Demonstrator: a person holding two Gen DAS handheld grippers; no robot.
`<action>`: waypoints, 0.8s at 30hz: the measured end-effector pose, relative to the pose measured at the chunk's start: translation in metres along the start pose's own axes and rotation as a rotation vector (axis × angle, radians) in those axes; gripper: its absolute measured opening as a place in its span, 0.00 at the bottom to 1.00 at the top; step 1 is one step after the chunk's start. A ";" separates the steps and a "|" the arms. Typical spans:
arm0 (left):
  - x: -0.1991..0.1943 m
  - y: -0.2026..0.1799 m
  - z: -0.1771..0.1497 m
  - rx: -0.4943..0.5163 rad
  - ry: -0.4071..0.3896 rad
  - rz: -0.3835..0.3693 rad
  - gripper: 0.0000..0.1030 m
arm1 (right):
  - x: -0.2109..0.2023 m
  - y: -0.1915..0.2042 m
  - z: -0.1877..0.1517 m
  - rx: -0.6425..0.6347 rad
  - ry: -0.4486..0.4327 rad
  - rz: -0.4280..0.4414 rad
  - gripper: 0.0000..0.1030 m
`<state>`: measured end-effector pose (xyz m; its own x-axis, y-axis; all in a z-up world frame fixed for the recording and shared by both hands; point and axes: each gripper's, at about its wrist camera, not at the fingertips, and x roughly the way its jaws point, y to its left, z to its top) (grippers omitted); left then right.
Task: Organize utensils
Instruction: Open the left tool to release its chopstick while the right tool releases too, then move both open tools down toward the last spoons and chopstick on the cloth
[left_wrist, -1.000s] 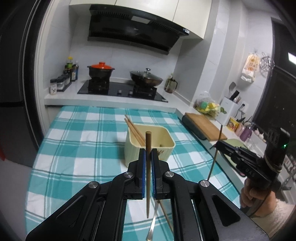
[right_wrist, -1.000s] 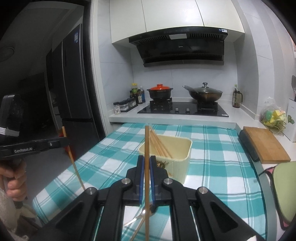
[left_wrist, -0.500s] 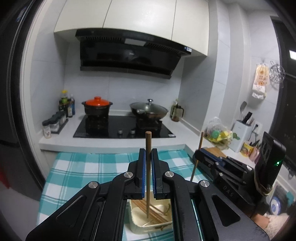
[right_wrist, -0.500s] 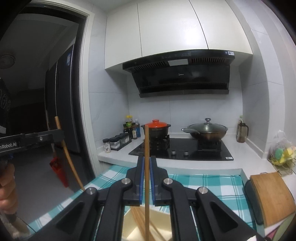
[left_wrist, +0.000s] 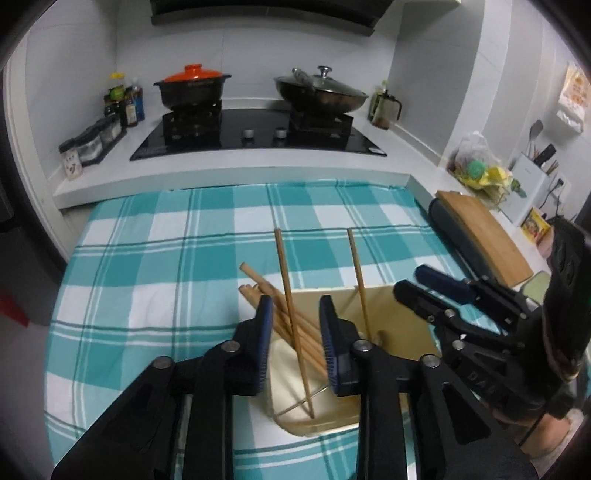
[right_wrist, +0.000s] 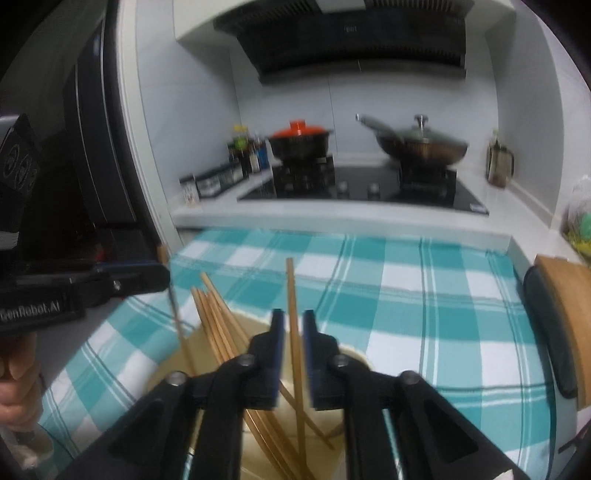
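A cream container (left_wrist: 402, 332) stands on the teal checked tablecloth (left_wrist: 166, 258), with several wooden chopsticks (left_wrist: 258, 291) leaning against its left wall. My left gripper (left_wrist: 295, 308) hangs over it with its jaws opening. One chopstick (left_wrist: 282, 258) stands loose between the pads, its tip on the container's floor. My right gripper (right_wrist: 293, 325), also over the container (right_wrist: 177, 369), is opening its jaws too. A second chopstick (right_wrist: 291, 288) stands between its pads with a thin gap on each side. Each view shows the other gripper beside the container (left_wrist: 406, 278) (right_wrist: 159, 275).
Behind the table is a white counter with a black hob (left_wrist: 258, 136), an orange-lidded pot (left_wrist: 192, 85), a lidded wok (left_wrist: 321, 92) and spice bottles (left_wrist: 122, 103). A wooden cutting board (left_wrist: 484, 236) lies on the right. A dark fridge (right_wrist: 96, 147) stands on the left.
Both grippers swung forward and down from above the table to over the container. Their jaws, shut on a chopstick each, have parted, and both chopsticks now stand in the container.
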<state>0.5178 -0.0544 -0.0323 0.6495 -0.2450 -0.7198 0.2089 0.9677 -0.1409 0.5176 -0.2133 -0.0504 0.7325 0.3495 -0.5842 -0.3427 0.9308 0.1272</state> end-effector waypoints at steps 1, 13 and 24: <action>-0.007 0.002 -0.002 -0.002 -0.005 0.000 0.38 | -0.003 -0.002 0.000 0.012 0.006 -0.006 0.35; -0.165 0.012 -0.114 0.239 -0.003 0.080 0.81 | -0.151 0.032 -0.027 -0.157 -0.040 -0.066 0.53; -0.210 -0.018 -0.256 0.218 -0.005 0.028 0.87 | -0.215 0.093 -0.154 -0.228 0.082 -0.103 0.53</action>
<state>0.1906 -0.0048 -0.0523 0.6611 -0.2187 -0.7177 0.3434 0.9387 0.0302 0.2377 -0.2184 -0.0361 0.7230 0.2360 -0.6493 -0.3995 0.9096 -0.1143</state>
